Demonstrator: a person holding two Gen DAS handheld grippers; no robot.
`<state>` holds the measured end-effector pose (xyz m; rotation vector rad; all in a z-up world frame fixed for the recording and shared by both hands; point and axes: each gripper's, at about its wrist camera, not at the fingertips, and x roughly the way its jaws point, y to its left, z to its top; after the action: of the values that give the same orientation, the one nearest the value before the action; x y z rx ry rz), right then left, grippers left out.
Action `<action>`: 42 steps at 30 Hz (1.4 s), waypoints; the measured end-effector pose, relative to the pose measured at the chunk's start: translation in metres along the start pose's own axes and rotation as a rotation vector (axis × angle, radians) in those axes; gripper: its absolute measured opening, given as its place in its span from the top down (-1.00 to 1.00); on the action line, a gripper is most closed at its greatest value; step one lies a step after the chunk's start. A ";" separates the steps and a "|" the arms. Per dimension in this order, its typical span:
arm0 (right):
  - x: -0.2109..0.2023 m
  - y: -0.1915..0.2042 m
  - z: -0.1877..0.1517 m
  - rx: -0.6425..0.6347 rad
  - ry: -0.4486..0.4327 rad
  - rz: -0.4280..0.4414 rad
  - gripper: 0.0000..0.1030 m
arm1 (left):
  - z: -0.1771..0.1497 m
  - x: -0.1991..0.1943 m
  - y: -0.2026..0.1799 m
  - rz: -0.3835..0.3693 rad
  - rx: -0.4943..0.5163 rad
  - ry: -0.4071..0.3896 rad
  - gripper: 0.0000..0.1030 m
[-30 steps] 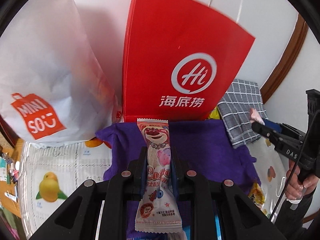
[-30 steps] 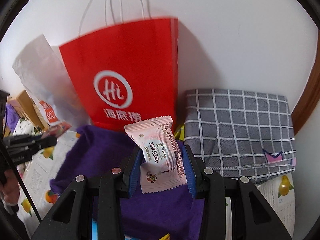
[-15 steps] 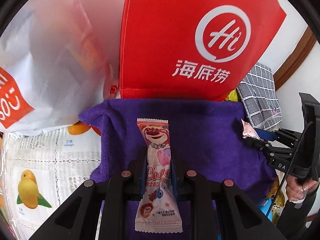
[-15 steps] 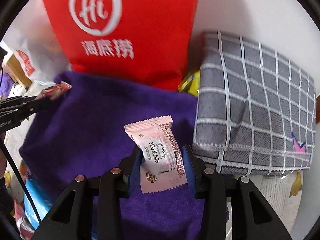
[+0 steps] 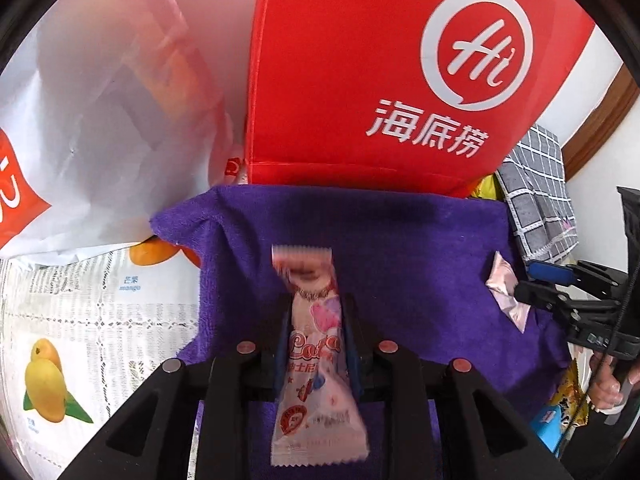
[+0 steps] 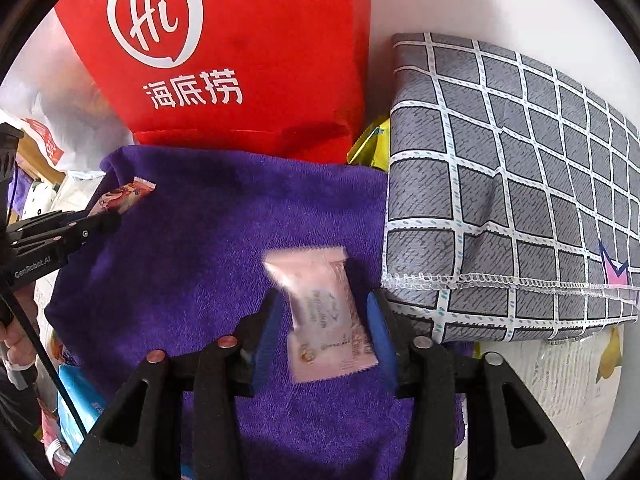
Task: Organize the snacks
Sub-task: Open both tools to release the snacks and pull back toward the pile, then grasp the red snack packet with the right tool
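Observation:
A long pink snack packet with a bear print (image 5: 316, 360) hangs blurred between the jaws of my left gripper (image 5: 316, 300), which are opening just off its sides. It hovers over a purple towel (image 5: 400, 260). In the right wrist view, a pale pink square packet (image 6: 328, 328) sits blurred between the blue pads of my right gripper (image 6: 325, 300). Those jaws are opening too, with clear gaps either side. Each gripper shows in the other's view: the left gripper (image 6: 100, 220) at the towel's left edge, the right gripper (image 5: 528, 284) at its right edge.
A red paper bag (image 5: 380, 80) stands behind the towel, with a white shopping bag (image 5: 100, 140) to its left. A folded grey checked cloth (image 6: 500, 200) lies to the right. More snack packets (image 6: 76, 396) lie at the near left. A mango-print tablecloth (image 5: 80, 320) covers the table.
Both grippers have come down over the purple towel. Both jaws have spread, the right clearly wider, and both packets now look blurred and loosened.

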<state>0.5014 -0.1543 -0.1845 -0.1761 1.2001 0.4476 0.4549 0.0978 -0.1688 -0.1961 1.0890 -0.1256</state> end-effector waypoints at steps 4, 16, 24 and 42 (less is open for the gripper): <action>-0.014 0.006 0.001 -0.018 -0.046 0.000 -0.20 | 0.002 -0.001 -0.001 -0.009 -0.005 0.010 0.05; -0.096 0.020 -0.008 -0.005 -0.250 0.013 -0.12 | -0.016 -0.058 -0.005 0.018 -0.011 -0.011 -0.02; -0.144 0.038 -0.048 -0.011 -0.349 0.028 -0.11 | -0.066 -0.126 -0.003 0.027 -0.013 -0.057 -0.02; -0.172 0.029 -0.210 0.128 -0.323 -0.057 0.05 | -0.181 -0.207 -0.036 -0.021 -0.026 -0.165 -0.02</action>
<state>0.2595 -0.2459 -0.0979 -0.0256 0.9007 0.3326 0.1983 0.0860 -0.0625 -0.2369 0.9252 -0.1125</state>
